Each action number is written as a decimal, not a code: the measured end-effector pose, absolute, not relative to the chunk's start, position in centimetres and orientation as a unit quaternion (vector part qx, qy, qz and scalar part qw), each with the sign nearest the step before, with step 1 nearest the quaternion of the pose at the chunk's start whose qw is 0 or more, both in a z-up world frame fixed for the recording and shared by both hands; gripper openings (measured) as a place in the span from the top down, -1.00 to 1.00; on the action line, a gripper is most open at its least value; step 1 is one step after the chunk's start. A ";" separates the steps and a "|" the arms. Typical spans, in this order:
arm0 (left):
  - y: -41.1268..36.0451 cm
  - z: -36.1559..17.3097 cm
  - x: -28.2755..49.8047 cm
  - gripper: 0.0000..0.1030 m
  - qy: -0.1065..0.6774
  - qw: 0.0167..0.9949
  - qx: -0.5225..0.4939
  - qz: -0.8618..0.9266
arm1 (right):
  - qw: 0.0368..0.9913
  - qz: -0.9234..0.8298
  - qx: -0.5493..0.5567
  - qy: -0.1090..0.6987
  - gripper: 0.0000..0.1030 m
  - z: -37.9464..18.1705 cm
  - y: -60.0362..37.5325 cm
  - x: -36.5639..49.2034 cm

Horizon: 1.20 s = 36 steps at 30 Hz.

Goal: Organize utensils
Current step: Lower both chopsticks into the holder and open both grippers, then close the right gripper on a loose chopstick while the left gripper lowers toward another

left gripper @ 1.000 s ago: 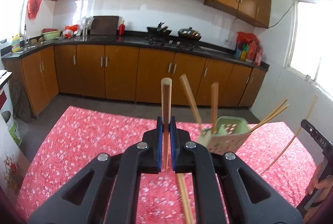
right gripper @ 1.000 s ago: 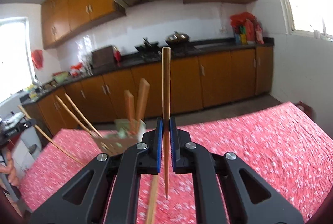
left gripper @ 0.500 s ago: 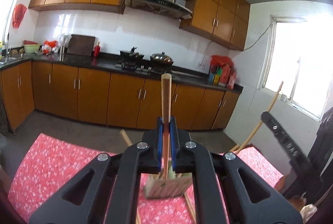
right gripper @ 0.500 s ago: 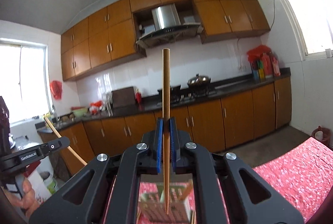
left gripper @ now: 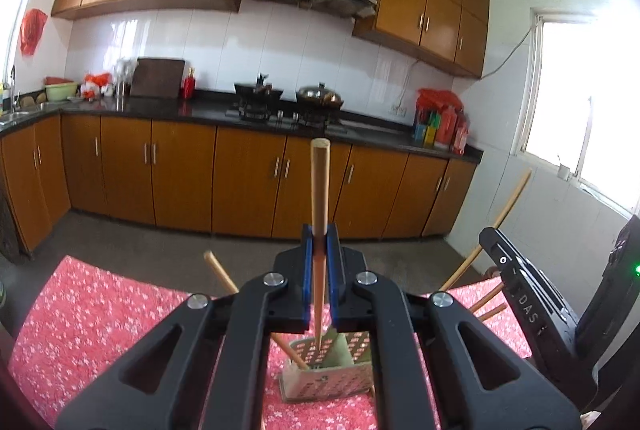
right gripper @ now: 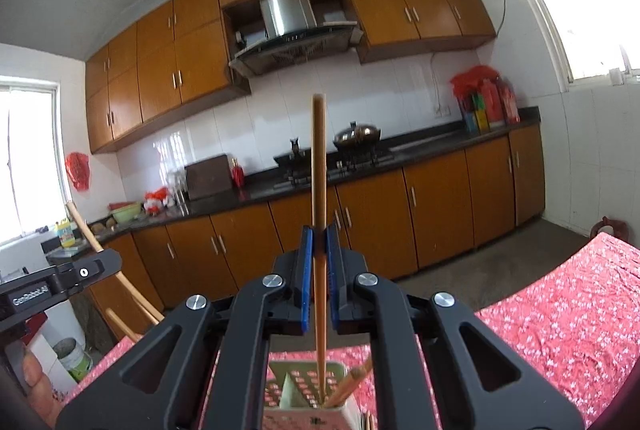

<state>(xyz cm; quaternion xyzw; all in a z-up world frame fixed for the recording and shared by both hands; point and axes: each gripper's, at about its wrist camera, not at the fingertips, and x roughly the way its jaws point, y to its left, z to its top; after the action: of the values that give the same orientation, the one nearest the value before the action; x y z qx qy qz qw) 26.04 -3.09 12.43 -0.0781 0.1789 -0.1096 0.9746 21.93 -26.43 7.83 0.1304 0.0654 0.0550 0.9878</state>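
My left gripper (left gripper: 319,236) is shut on a thick wooden stick (left gripper: 320,190), held upright with its lower tip over the pale green perforated utensil holder (left gripper: 326,376). Another wooden stick (left gripper: 224,280) leans in that holder. My right gripper (right gripper: 319,238) is shut on a thin wooden chopstick (right gripper: 319,170), upright, its lower tip reaching into the holder (right gripper: 308,400), where a wooden handle (right gripper: 352,382) leans. The right gripper's body (left gripper: 532,310) shows at right in the left wrist view, and the left gripper's body (right gripper: 56,286) at left in the right wrist view.
The holder stands on a table with a red flowered cloth (left gripper: 92,326). Behind are orange kitchen cabinets (left gripper: 180,174), a black counter with a stove and pots (left gripper: 288,102), and a window (left gripper: 592,110) on the right. A white bucket (right gripper: 74,358) stands on the floor at left.
Both grippers have come in over the holder, which now sits close beneath them. Both sticks' lower tips now point down into the holder.
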 end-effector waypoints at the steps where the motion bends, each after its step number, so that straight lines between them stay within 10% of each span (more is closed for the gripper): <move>1: -2.9 12.1 26.0 0.85 0.182 0.974 -0.078 -0.110 | 0.988 0.055 0.128 0.069 0.73 7.7 -26.3 21.8; 3: -2.9 11.9 26.0 0.81 0.186 0.973 -0.078 -0.110 | 0.988 0.053 0.127 0.075 0.14 7.7 -26.3 21.3; 5: -2.7 12.0 25.7 0.68 0.186 0.974 -0.077 -0.107 | 0.987 0.052 0.132 0.070 0.08 8.0 -26.6 20.4; 18: 2.2 11.6 18.8 0.54 0.188 0.977 -0.084 -0.054 | 0.984 -0.001 0.133 0.120 0.04 8.5 -31.2 14.8; 36: 4.1 -7.2 16.5 0.52 0.394 0.916 -0.062 -0.039 | 0.877 0.109 0.109 0.456 0.52 -11.6 -26.6 16.1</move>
<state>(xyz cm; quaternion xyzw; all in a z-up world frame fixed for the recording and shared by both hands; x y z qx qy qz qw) 16.53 4.07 -7.17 -0.0619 0.3939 -0.0393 0.9162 16.09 -26.59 -11.56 0.1087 0.4555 0.1085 0.8769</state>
